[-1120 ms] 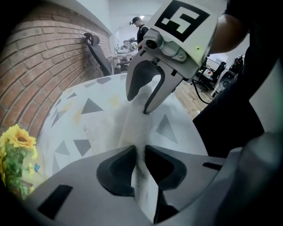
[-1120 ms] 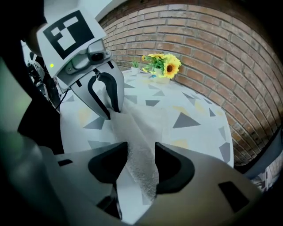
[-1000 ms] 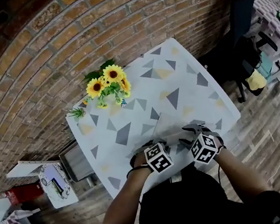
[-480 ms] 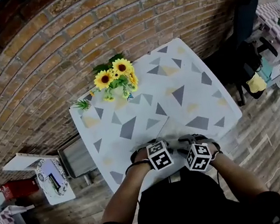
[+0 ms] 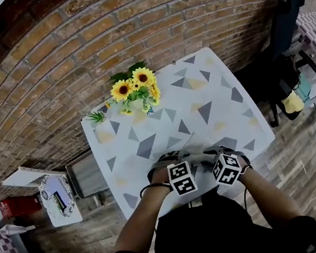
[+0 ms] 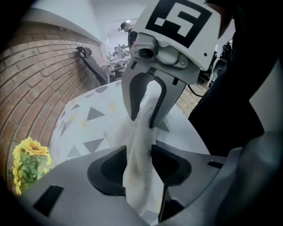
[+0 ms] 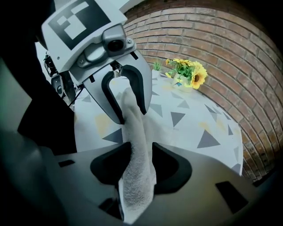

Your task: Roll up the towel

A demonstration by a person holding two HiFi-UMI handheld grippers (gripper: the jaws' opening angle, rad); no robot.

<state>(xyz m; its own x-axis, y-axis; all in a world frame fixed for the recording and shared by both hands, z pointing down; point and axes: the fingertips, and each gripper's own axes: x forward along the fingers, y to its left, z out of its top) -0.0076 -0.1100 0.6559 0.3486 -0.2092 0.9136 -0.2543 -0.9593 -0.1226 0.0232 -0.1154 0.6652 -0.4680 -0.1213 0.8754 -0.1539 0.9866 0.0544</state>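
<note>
A white towel (image 6: 139,176) lies bunched into a thick strand at the near edge of the patterned table (image 5: 202,103) and runs through both grippers. In the left gripper view it passes between the left gripper (image 6: 139,161) jaws, which are opening. The right gripper view shows slack beside the towel (image 7: 135,176) in the left gripper (image 7: 128,114). The right gripper (image 7: 140,165) jaws are closing, and the strand fills the gap between its pads. In the head view the left gripper (image 5: 167,163) and the right gripper (image 5: 217,151) stand side by side, pointing steeply down.
A pot of sunflowers (image 5: 135,90) stands at the table's far left corner against the brick wall. A black chair (image 5: 284,17) is off to the right. Boxes and a frame (image 5: 56,197) sit on the wooden floor at the left.
The right gripper has shifted left toward the left gripper and its jaws have narrowed round the towel. The left gripper has rolled a little and its jaws stand wider.
</note>
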